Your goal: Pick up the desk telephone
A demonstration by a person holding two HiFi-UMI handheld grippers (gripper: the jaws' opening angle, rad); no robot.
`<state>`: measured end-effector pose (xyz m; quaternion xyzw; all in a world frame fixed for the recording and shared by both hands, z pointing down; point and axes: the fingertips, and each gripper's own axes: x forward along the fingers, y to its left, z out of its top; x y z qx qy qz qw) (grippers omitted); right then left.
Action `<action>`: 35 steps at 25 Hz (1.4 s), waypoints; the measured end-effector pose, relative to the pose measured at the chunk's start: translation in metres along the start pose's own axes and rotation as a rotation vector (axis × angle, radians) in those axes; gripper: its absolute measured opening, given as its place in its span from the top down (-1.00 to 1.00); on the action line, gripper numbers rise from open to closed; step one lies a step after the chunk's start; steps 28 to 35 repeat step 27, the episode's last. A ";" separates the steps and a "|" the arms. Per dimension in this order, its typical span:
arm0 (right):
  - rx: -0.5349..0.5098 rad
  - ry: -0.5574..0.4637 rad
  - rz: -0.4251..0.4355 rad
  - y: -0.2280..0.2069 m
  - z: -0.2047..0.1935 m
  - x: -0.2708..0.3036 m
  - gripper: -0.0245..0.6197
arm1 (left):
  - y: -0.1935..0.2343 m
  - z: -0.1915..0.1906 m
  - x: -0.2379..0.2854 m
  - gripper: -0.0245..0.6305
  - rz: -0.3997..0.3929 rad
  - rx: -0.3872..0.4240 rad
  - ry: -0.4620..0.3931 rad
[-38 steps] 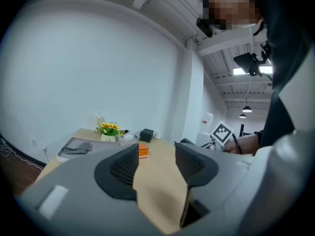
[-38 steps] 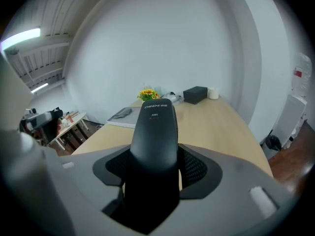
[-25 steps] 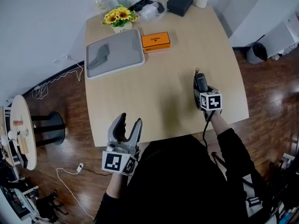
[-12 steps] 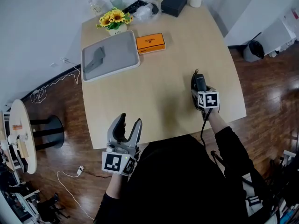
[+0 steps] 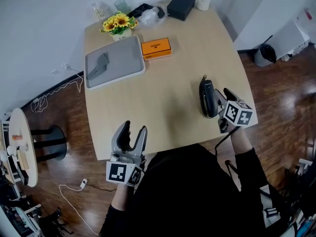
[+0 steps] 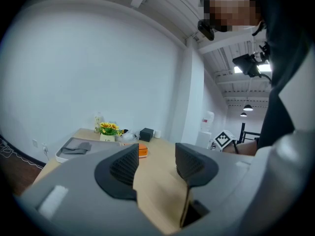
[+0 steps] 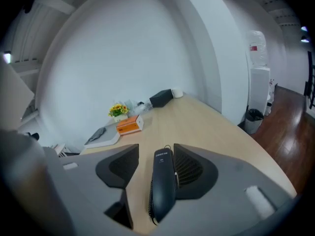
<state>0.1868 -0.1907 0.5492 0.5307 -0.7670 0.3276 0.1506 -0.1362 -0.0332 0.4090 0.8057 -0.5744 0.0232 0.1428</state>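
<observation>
As its jaws close on the handset, right gripper rolled sideways, tilted down

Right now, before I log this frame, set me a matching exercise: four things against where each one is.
Things: 1 telephone handset; 2 orange box; 3 sunflowers; 4 grey object.
Places: a in the tray; b just right of the tray; c beyond the tray's far side; d between the right gripper's jaws.
Pairs: 1-d, 2-b, 3-c, 4-a.
Those jaws have just been closing, the handset between them.
</observation>
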 end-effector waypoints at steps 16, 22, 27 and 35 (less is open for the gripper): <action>-0.188 -0.208 0.074 0.069 0.056 -0.108 0.42 | -0.010 0.009 0.014 0.28 -0.064 0.027 -0.027; -0.254 -0.252 0.063 0.087 0.063 -0.128 0.50 | -0.012 0.008 0.015 0.29 -0.091 0.029 -0.024; -0.266 -0.264 0.067 0.095 0.063 -0.136 0.50 | -0.012 0.007 0.012 0.29 -0.092 0.007 -0.003; -0.266 -0.264 0.067 0.095 0.063 -0.136 0.50 | -0.012 0.007 0.012 0.29 -0.092 0.007 -0.003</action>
